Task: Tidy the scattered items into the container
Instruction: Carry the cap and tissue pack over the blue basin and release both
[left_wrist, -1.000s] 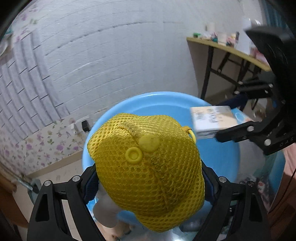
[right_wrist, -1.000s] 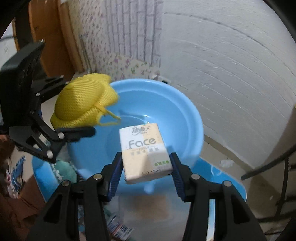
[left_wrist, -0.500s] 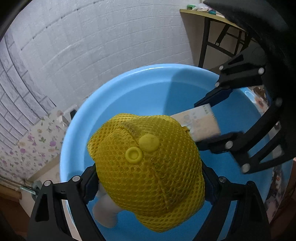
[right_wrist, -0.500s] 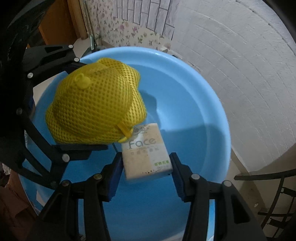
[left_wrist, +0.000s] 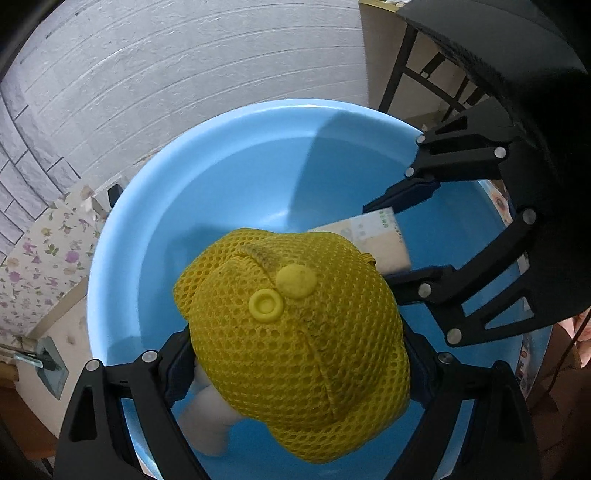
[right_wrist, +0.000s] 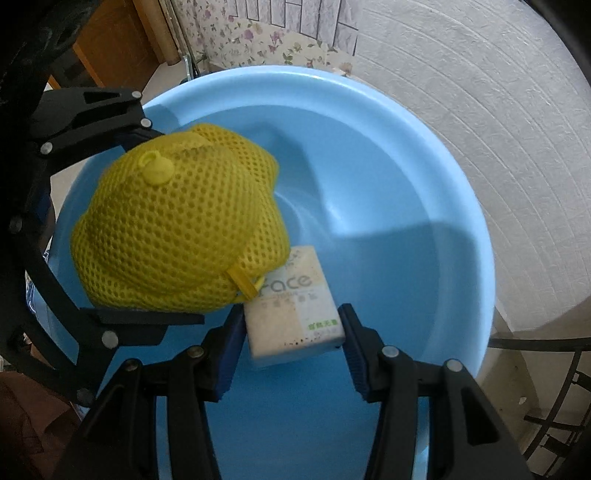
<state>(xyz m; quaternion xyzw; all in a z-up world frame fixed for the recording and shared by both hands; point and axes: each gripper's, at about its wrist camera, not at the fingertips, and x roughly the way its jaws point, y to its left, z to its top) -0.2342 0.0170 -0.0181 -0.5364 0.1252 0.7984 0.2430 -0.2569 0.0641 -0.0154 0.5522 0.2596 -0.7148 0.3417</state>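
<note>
Mesh, yellow and honeycombed, forms a bulging pouch (left_wrist: 295, 328) that is clamped between the widely spread fingers of the left gripper (left_wrist: 295, 354) and held over the inside of a light blue basin (left_wrist: 229, 177). Something white is seen under the pouch, low in the left wrist view. Just beside the pouch, a small tissue pack (right_wrist: 295, 314) printed "Face" is gripped at its two sides by the blue pads of the right gripper (right_wrist: 293, 336), its upper corner overlapped by the pouch's yellow loop. Both items are held above the basin's bare blue bottom; whether either touches it cannot be told. Behind the basin, a white brick-patterned wall (right_wrist: 461, 110) is seen, with flowered wallpaper (right_wrist: 258, 37) beside it. A table with dark metal legs (left_wrist: 399, 70) is visible beyond the rim.
</note>
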